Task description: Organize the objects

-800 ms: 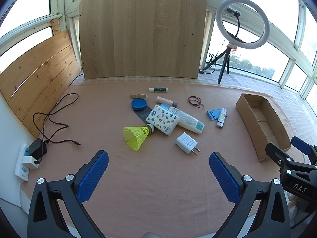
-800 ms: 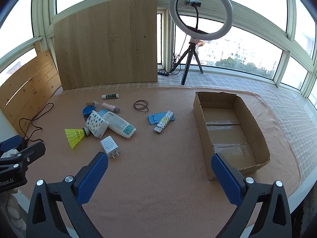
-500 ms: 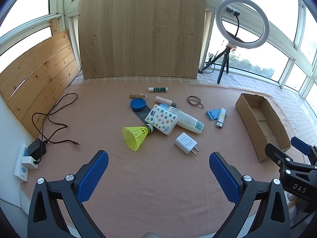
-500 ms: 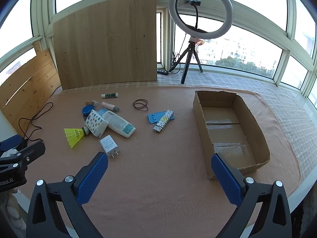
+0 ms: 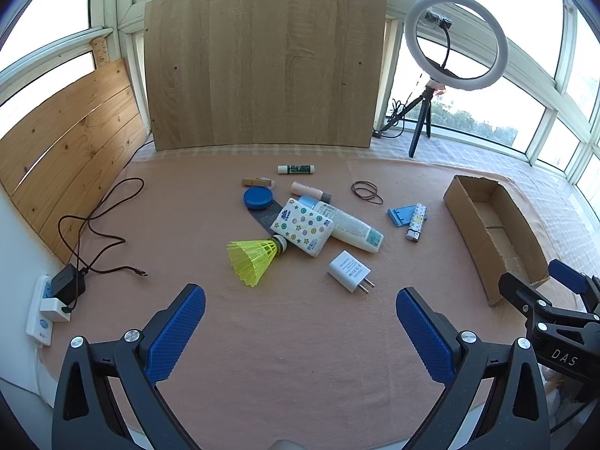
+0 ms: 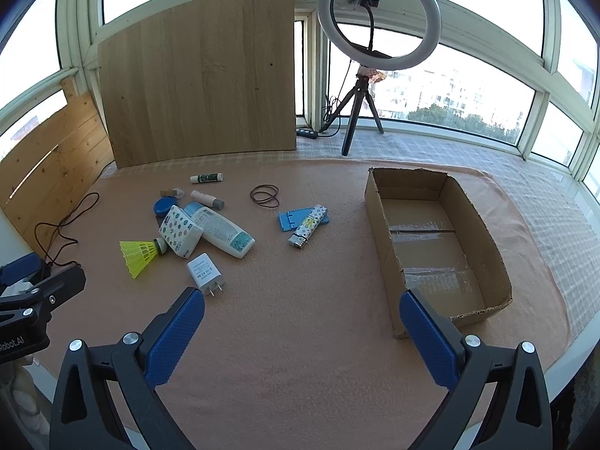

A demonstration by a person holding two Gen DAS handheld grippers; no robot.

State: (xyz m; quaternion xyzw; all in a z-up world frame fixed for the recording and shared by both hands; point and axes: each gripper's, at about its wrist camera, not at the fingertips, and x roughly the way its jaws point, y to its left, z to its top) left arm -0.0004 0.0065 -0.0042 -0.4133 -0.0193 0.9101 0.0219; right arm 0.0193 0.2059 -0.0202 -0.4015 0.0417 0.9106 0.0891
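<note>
Small objects lie scattered on a pink cloth: a yellow shuttlecock [image 5: 255,256], a white charger plug [image 5: 349,271], a star-patterned tissue pack [image 5: 303,231], a white lotion bottle [image 5: 350,227], a patterned lighter [image 5: 415,221], a blue stand [image 5: 399,216] and rubber bands [image 5: 366,192]. An open cardboard box [image 6: 431,240] stands at the right, empty. My left gripper [image 5: 300,328] is open and empty, hovering short of the charger. My right gripper [image 6: 302,332] is open and empty, between the charger [image 6: 206,271] and the box.
A wooden board [image 5: 262,67] leans at the back, wooden slats [image 5: 63,150] at the left. A ring light on a tripod [image 6: 377,18] stands behind the cloth. A power strip with an adapter and cable [image 5: 56,296] sits at the left edge.
Both grippers have barely drifted; the scene shifts slightly in the views. No object has moved and both grippers stay open.
</note>
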